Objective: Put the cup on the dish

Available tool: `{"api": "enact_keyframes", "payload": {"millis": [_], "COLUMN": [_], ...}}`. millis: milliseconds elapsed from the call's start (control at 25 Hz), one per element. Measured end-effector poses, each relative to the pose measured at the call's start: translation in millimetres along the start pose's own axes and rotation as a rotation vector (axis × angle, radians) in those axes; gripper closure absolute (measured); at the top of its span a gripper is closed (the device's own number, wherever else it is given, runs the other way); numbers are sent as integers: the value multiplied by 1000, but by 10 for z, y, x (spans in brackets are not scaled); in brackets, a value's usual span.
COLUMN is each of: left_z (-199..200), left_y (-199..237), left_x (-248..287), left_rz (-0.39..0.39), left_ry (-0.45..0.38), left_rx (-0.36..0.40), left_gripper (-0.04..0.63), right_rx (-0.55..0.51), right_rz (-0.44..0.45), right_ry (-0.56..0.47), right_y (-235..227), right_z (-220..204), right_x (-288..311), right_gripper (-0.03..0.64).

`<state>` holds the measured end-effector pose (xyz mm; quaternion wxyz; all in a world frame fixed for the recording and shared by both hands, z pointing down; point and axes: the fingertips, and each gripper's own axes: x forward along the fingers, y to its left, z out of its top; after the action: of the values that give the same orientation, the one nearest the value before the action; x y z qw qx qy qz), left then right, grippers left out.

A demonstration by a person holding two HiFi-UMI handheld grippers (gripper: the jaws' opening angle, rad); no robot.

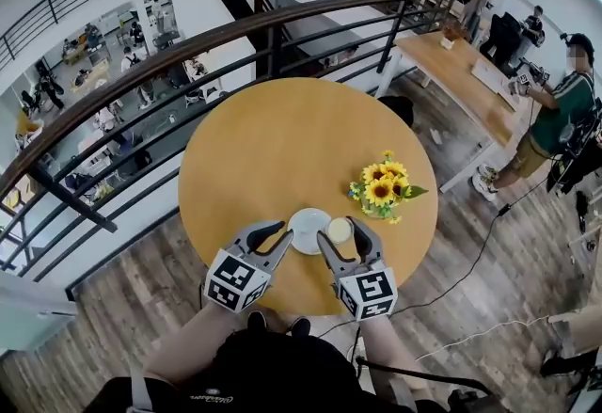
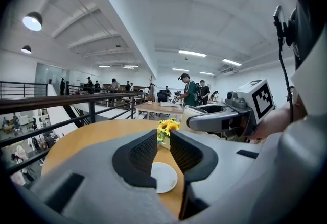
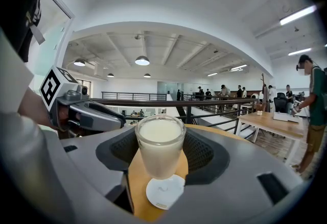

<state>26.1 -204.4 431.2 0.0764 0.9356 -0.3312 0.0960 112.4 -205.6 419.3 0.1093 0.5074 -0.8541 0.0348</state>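
Right gripper [image 1: 344, 232] is clamped on the brim-full cup [image 3: 160, 149]; left gripper [image 2: 163, 140] has its jaws apart, empty. Any tilt over the saucer [image 1: 307, 232] probably slops it.

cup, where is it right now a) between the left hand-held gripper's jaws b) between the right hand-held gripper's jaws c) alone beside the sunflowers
b: in the right gripper view the cup fills the gap of the right hand-held gripper, pads against its sides; the left hand-held gripper has nothing between its jaws.
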Motion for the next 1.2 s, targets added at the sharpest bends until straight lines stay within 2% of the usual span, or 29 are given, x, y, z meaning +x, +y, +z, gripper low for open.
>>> {"api": "enact_keyframes", "payload": {"millis": [280,560,800,1200], "left_z": [-475,-1114,-1363,-1544], "left_y": [99,93,132,169], "left_x": [195,518,662,726], "left_rz": [-30,-67,-87,-106], "left_ry": [94,212,253,296], "left_rx": [-60,-84,-105,-109], "left_gripper": [518,518,518,518], "right_rx": [38,104,145,105], "right_rz": [11,23,17,20], "right_ry": [113,237,278,324], "right_y": [62,123,119,-137], "right_z": [-464,-1203,-1523,-1774], "right_x": [217,314,439,1042], "right_gripper": [351,351,351,351]}}
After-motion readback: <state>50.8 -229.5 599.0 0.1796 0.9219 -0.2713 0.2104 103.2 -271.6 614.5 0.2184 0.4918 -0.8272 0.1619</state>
